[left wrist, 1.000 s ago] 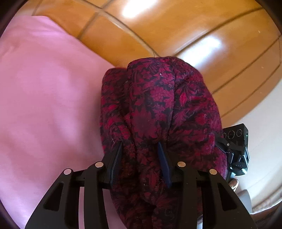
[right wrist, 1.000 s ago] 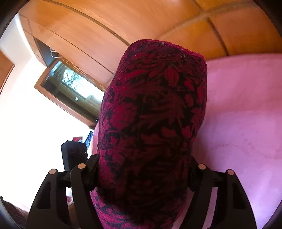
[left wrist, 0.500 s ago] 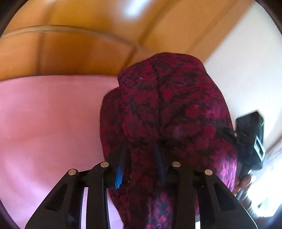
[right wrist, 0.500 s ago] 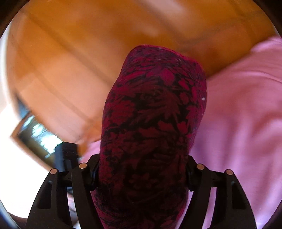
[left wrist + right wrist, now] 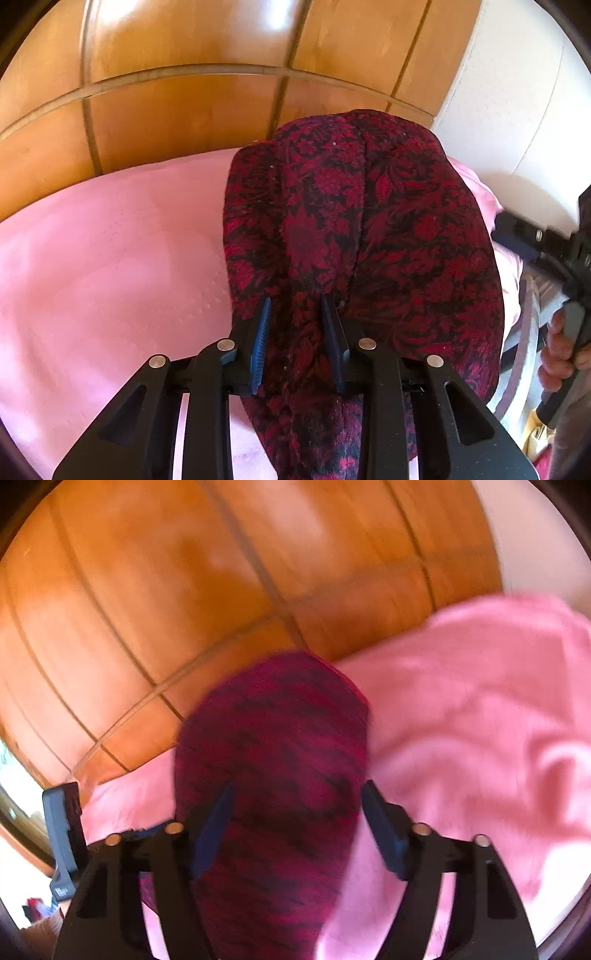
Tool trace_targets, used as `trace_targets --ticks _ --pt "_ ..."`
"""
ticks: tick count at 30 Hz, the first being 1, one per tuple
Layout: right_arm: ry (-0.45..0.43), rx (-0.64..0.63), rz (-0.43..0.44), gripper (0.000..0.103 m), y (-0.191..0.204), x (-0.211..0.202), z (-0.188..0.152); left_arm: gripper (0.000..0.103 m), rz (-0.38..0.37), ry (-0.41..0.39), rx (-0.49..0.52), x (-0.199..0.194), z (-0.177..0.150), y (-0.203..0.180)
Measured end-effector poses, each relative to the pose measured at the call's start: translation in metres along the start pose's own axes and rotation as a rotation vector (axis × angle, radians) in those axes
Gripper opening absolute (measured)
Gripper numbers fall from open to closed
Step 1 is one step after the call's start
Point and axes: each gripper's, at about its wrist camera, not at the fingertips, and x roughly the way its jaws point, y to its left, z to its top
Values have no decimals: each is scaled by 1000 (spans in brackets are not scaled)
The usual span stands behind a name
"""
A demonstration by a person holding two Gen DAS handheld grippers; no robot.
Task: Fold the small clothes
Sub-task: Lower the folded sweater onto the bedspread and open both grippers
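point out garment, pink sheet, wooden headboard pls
garment [image 5: 388, 229], left wrist view, middle of the red-and-black patterned cloth
pink sheet [image 5: 110, 266], left wrist view, bare stretch left of the garment
wooden headboard [image 5: 147, 590], right wrist view, middle of a panel

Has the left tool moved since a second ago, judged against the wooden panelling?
Yes. The left tool, gripping the red patterned garment, has swung: the wooden panelling now spans the top, with the pink sheet below.
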Motion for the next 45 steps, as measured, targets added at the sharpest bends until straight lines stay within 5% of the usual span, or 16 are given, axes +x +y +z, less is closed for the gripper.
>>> trace_targets --ticks 2,9,15,22,24,26,42,45 --pt "11 -76 -30 55 25 11 4 28 0 2 -12 -3 -1 2" --pt "96 -160 -180 55 69 95 14 28 68 -4 -45 -6 15 22" --pt "65 -311 -362 56 104 122 -1 28 114 11 -103 3 13 36" --pt "29 -296 -321 63 93 102 -7 28 130 -43 -108 -12 2 30" --pt "24 -245 -290 74 90 95 1 46 144 -70 -110 -21 4 31" --pt "20 -203 -264 84 88 85 6 51 150 -95 -112 -30 3 32" --pt "-18 -161 -291 94 102 49 -7 61 208 -166 -92 -59 -8 22" --pt "-32 -142 -317 95 103 39 -14 71 226 -182 -98 -65 -12 21"
